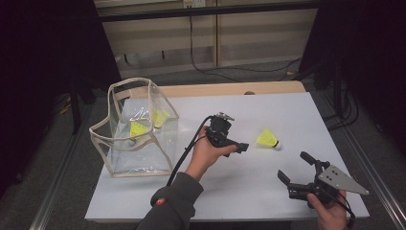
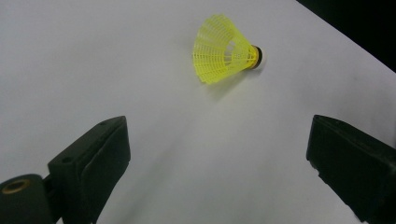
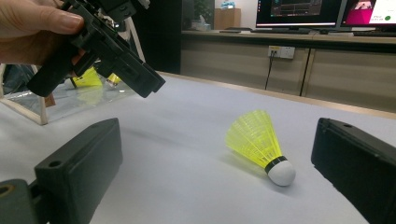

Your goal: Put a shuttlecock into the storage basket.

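A yellow plastic shuttlecock (image 1: 268,139) with a white cork lies on its side on the white table (image 1: 268,108), right of centre. My left gripper (image 1: 242,147) hovers just left of it, held in a hand, jaws wide open and empty. In the left gripper view the shuttlecock (image 2: 224,49) lies ahead of the open gripper (image 2: 217,135). My right gripper (image 1: 294,166) stands open near the front right corner, pointing toward the shuttlecock. In the right gripper view the shuttlecock (image 3: 259,142) rests just ahead of the open gripper (image 3: 215,135), with the left gripper (image 3: 112,51) above it at left.
A clear plastic bag with beige trim (image 1: 136,127) stands open at the table's left edge, with yellow shuttlecocks (image 1: 139,128) inside. A wooden strip (image 1: 225,88) runs along the far edge. Cables (image 1: 230,71) lie on the floor beyond.
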